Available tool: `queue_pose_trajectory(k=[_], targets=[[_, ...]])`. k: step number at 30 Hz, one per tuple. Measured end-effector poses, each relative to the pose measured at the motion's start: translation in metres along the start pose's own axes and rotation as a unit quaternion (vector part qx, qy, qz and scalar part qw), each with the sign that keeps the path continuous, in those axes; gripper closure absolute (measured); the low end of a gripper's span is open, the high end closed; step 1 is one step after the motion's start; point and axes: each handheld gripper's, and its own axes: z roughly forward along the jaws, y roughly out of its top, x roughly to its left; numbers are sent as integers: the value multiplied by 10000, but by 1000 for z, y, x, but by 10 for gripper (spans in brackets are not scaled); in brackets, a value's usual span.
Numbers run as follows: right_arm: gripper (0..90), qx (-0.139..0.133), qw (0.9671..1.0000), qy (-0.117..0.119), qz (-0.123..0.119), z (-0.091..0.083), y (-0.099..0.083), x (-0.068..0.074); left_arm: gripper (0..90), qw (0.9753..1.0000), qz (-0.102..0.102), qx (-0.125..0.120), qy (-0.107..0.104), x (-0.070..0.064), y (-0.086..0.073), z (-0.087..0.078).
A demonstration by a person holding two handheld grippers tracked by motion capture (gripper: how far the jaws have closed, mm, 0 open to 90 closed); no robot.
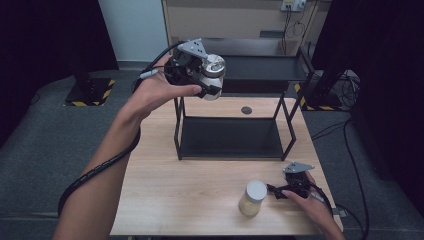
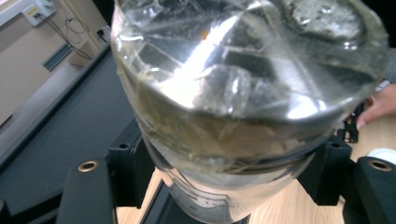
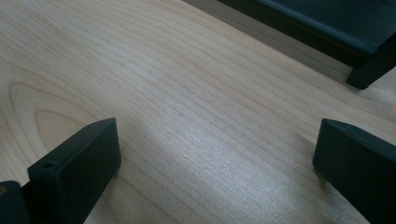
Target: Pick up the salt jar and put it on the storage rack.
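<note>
At the left, the left gripper [image 1: 207, 80] is raised above the table's far left corner, level with the top shelf of the black rack [image 1: 229, 137], and its jaws are closed around a clear jar [image 1: 214, 75] with a shiny base. In the left gripper view the jar [image 2: 243, 93] sits tilted between the two jaws, base toward the camera; it looks empty, though glare makes that hard to be sure of. The step in hand seems to be carrying this jar to the rack's top shelf, so the next move calls for bringing it upright over the dark shelf and lowering it before letting go. Further right, a second jar with a white lid [image 1: 252, 198] stands on the wooden table [image 1: 165, 195]. Just beside it rests the right gripper [image 1: 280, 191], its jaws spread wide with only bare wood between them.
</note>
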Motion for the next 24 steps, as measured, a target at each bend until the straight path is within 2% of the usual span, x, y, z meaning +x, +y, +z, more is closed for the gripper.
queue_pose_trajectory(k=[6,9,17,22,24], targets=[[15,-1,10000,-2,-5,0,0,0,296,9998,-113,92,146,6,7,6],[15,-3,10000,1,-8,0,0,0,296,9996,-185,84,187,9,8,8],[15,0,10000,6,-16,0,0,-1,296,9995,-211,8,253,14,16,12],[15,-1,10000,6,-15,0,0,-1,296,9974,-538,-150,457,13,19,16],[15,-2,10000,6,-14,0,0,-1,296,9969,-580,-163,499,12,21,17]])
